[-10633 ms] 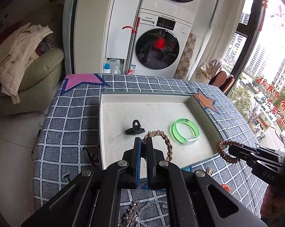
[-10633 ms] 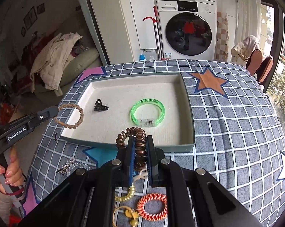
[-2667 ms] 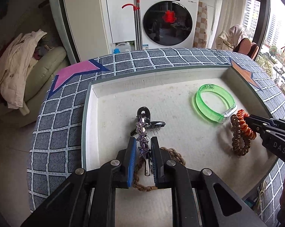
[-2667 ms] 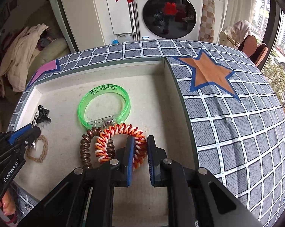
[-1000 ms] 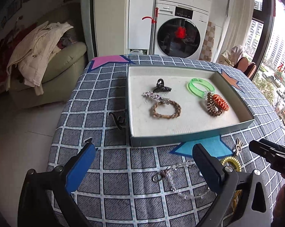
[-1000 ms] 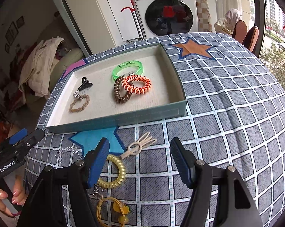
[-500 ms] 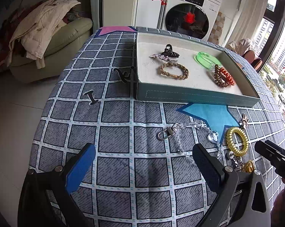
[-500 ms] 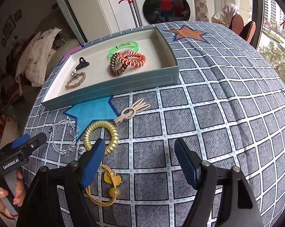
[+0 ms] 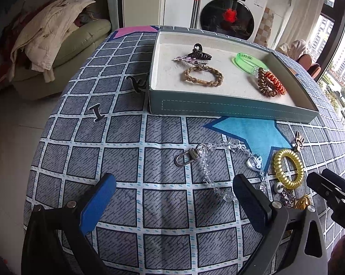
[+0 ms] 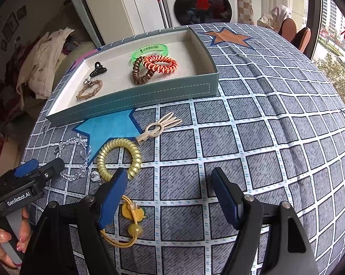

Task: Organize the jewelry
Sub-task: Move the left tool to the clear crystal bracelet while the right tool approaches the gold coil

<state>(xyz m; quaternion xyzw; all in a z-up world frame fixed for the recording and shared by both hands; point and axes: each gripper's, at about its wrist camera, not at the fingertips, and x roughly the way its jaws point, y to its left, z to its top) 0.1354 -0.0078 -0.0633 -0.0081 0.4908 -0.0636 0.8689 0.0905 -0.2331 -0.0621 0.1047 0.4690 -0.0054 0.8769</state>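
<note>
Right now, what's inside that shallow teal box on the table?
In the box: a black claw clip, a braided bracelet, a silvery clip, a green bangle, and brown and orange coil ties overlapping. The near wall hides some floor.

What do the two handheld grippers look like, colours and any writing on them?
Both are matte black plastic frames with silver screws at the joints. The left gripper and right gripper each have two angular fingers faced with blue pads. In the right wrist view the left one's side carries white "GenRobot.AI" lettering. No cables or sleeves show.
</note>
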